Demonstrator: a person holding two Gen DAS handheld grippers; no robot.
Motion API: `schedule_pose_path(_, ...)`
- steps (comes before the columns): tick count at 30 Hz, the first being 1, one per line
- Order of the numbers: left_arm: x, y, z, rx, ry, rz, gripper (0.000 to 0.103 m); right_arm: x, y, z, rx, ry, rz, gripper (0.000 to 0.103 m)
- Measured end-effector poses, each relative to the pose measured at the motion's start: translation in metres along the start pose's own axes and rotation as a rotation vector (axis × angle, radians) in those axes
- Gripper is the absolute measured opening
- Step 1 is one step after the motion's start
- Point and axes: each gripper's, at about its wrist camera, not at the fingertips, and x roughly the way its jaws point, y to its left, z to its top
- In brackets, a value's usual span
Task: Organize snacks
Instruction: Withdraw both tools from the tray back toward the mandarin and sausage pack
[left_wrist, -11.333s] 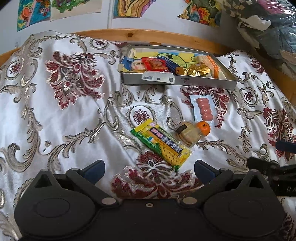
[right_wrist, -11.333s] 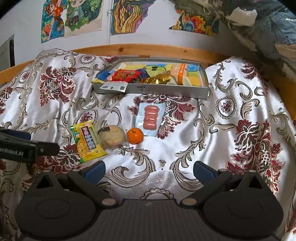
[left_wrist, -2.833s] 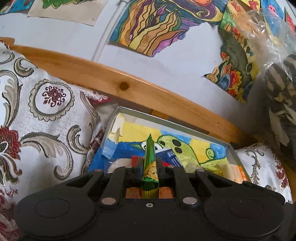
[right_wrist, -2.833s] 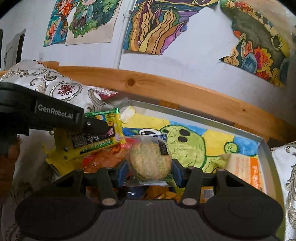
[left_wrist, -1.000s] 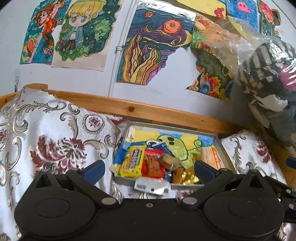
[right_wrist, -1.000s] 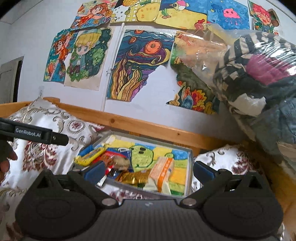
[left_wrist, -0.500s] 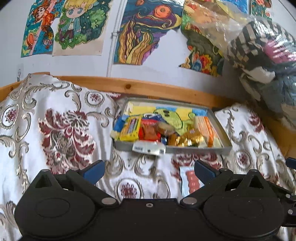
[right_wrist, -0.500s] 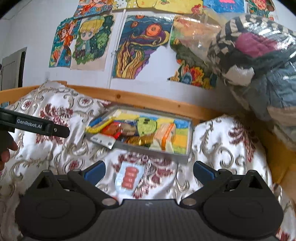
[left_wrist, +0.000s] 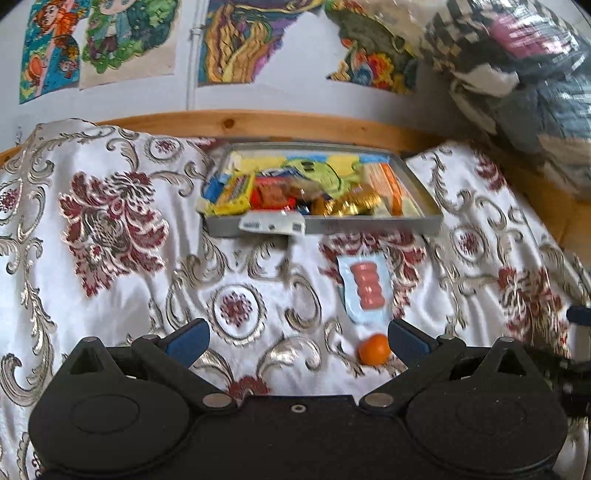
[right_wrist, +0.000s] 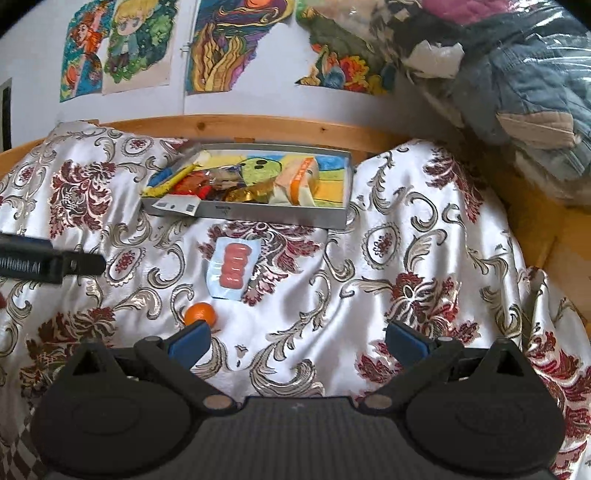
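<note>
Left gripper (left_wrist: 297, 341): fingers spread wide, nothing between them, held above the cloth (left_wrist: 110, 295).
Right gripper (right_wrist: 299, 341): fingers spread wide as well, holding nothing.
Tray (left_wrist: 369, 225): grey, shallow, well ahead of both pairs of fingers, up against the wooden rail (left_wrist: 295, 123); full of snacks.
Tray contents: yellow pack (left_wrist: 232, 192) at the left end, red pack (left_wrist: 271, 194) beside it, gold wrappers (left_wrist: 347, 205) in the middle, orange-and-white pack (left_wrist: 388, 184) toward the right; white label (left_wrist: 271, 225) hanging over the front wall.
Sausage pack (left_wrist: 365, 286): flat on the cloth, between the tray and the fingers; ahead of the left gripper's right finger, ahead of the right gripper's left finger (right_wrist: 190, 341).
Orange (left_wrist: 373, 349): on the cloth, just beside the inner side of the left gripper's right finger (left_wrist: 408, 339); in the right wrist view, just behind the tip of the left finger and partly hidden by it.
In the way: nothing lying between either gripper and the sausage pack; left gripper's black body reaching in from the left edge of the right wrist view, level with the sausage pack.
Surroundings: white cloth with red and silver floral pattern, creased; coloured drawings (right_wrist: 122, 48) on the wall beyond the rail; bagged clothes (right_wrist: 517, 74) piled to the upper right.
</note>
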Motion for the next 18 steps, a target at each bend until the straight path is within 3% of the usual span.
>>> schedule_pose_path(18, 0.034, -0.026, -0.019, 0.104, 0.111, -0.031, 0.102, 0.016, -0.006, -0.006, 0.025, 0.073, -0.019, 0.103)
